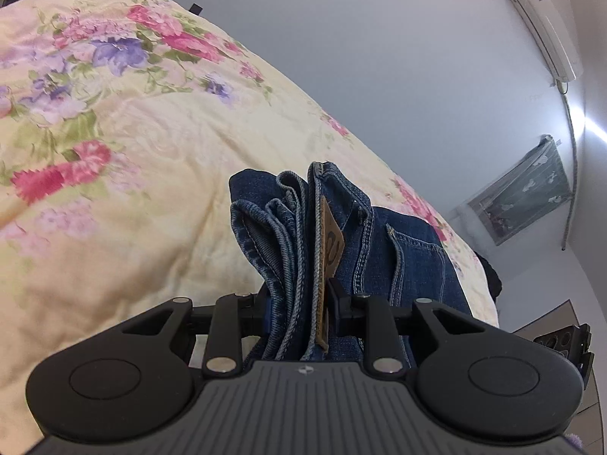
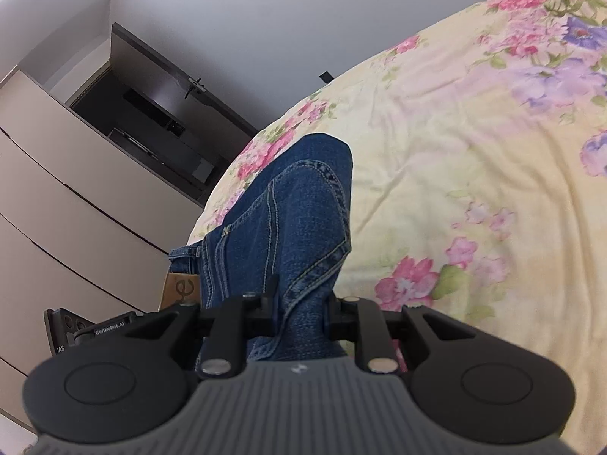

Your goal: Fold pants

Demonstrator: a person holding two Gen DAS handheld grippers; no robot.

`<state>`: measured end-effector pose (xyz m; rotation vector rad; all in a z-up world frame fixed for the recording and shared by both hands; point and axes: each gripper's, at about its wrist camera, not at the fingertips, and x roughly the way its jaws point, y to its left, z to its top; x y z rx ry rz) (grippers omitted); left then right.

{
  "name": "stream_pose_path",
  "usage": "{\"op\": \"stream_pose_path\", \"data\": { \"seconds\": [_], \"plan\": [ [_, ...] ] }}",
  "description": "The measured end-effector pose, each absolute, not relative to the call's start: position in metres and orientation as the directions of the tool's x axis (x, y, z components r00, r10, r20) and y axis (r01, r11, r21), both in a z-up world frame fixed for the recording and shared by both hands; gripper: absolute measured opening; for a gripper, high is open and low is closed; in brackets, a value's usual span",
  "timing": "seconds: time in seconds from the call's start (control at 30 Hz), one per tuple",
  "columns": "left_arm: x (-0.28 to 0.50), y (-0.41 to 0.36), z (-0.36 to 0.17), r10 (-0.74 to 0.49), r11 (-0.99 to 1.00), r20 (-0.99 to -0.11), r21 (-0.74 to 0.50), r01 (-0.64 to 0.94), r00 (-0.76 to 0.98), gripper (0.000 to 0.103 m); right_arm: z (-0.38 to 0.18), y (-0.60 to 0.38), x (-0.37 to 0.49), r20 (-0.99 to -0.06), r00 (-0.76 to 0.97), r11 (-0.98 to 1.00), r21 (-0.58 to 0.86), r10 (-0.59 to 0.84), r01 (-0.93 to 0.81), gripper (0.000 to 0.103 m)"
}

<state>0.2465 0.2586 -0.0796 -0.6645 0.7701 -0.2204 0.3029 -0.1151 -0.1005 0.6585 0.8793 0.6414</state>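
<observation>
Two grippers, one pair of jeans (image 1: 299,250): the left gripper (image 1: 297,295) clamps its stacked layers, the right gripper (image 2: 301,299) pinches another bunched fold, over one floral bedspread (image 1: 114,151).

Pale yellow floral bedspread (image 1: 114,197) across the bed; white air conditioner (image 1: 542,26) high on the wall, curtained window (image 1: 523,197) below; dark open door (image 2: 159,113); beige wardrobe (image 2: 57,204) alongside.

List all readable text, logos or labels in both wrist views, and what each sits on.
"GenRobot.AI": white print on the left claw's black body, seen from the right wrist.
"JAS": partial letters lower on that body, cut off.
Leather patch on the jeans: a curly emblem only, no words.
Air conditioner label: too small to read.
</observation>
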Motion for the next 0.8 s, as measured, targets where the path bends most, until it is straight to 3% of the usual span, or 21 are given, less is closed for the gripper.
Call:
{"op": "stream_pose_path", "data": {
  "seconds": [0.3,0.57,0.73,0.8],
  "plan": [
    [0.307,0.309,-0.099,-0.366,0.842,-0.654,-0.535,-0.063,0.662,0.030,-0.157,-0.055,0.365,-0.452,0.450,0.573,0.801,0.770,-0.177,0.015],
    [0.351,0.316,-0.152,-0.350,0.871,-0.715,-0.486,-0.071,0.605,0.031,-0.219,-0.043,0.400,-0.493,0.422,0.580,0.809,0.761,-0.100,0.015],
    [0.354,0.328,-0.172,-0.380,0.860,-0.723,-0.506,-0.068,0.577,0.037,-0.236,-0.035,0.404,-0.544,0.417,0.639,0.758,0.728,-0.128,0.022],
    [0.351,0.328,-0.168,-0.371,0.863,-0.726,-0.499,-0.073,0.579,0.046,-0.236,-0.032,0.409,-0.561,0.414,0.650,0.753,0.717,-0.104,0.023]
  ]
}}
